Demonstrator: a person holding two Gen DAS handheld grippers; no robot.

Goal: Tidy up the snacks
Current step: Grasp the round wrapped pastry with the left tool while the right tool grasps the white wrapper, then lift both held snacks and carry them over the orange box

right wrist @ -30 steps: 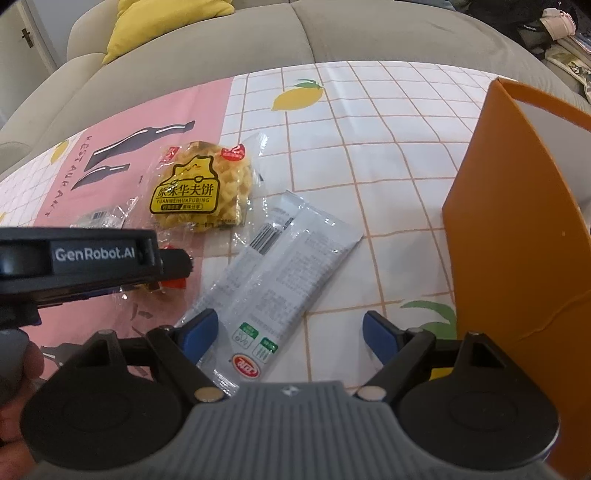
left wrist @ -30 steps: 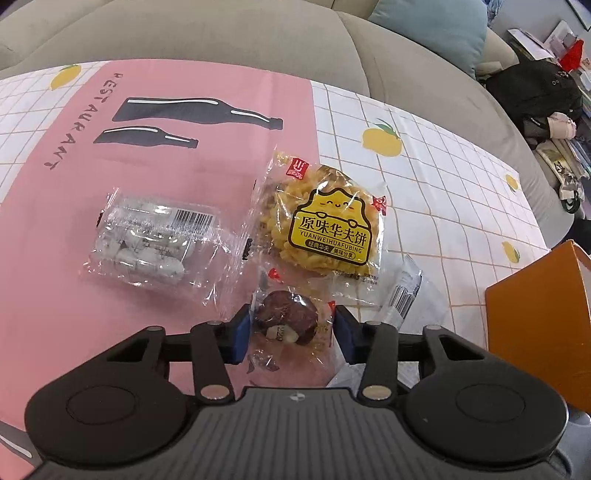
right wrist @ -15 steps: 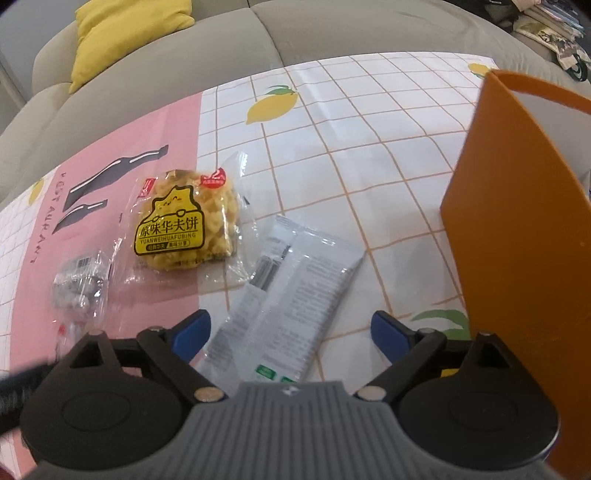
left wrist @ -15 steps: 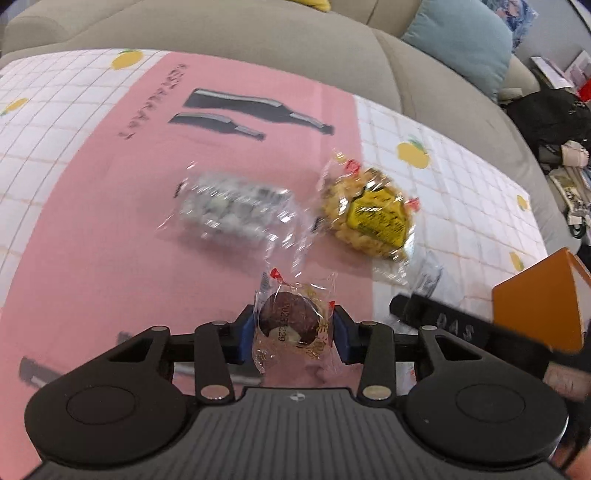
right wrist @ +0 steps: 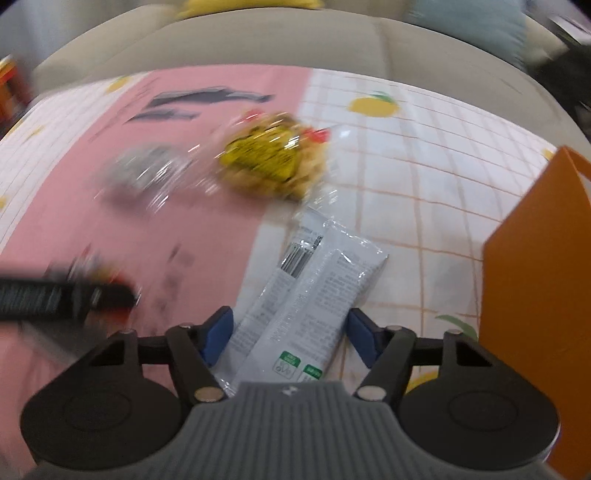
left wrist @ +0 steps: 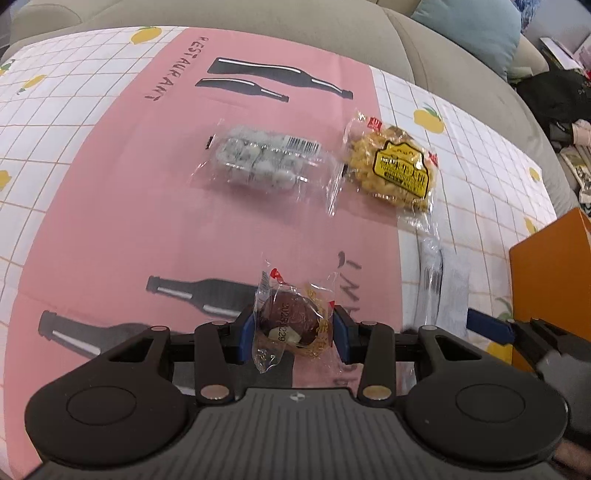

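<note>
1. Left tool [left wrist: 293, 334]: pressed in on the choc cake pkt [left wrist: 291, 325], blue pads on both flanks of the wrapper. Pkt appears lifted clear of the worktop [left wrist: 110, 221]. Judged v. light, soft, crushable; film crinkly and slippery. Hold across the cake body, not the loose sealed ends; gentle squeeze only.

2. Right tool [right wrist: 288, 334]: spread, pads either side of the grey sachet pair [right wrist: 314, 295], not clearly touching; contact can't be confirmed. Sachets flat on the worktop, lying side by side, just beside the orange box [right wrist: 535, 295]. Judged light, floppy, smooth foil; prob. slides apart if pinched by one edge. Best taken across both widths near the mid-length, pads low to get under the edges.

3. Orange box: right of the sachets, stiff wall upright; likely the destination for snacks, inside not visible.

4. Waffle biscuit pkt [left wrist: 395, 173]: yellow label, clear film, farther out at the pink/white border of the cloth. Judged light, brittle; grip by the flanks, low force.

5. Clear tray pkt [left wrist: 262, 162]: small whitish pieces, barcode sticker, left of the waffle pkt, near but apart. Judged light, semi-stiff tray inside slack film; take the tray sides, not the film.

6. Sofa [left wrist: 258, 14]: behind the worktop. Blue cushion [left wrist: 476, 29] far right.
</note>
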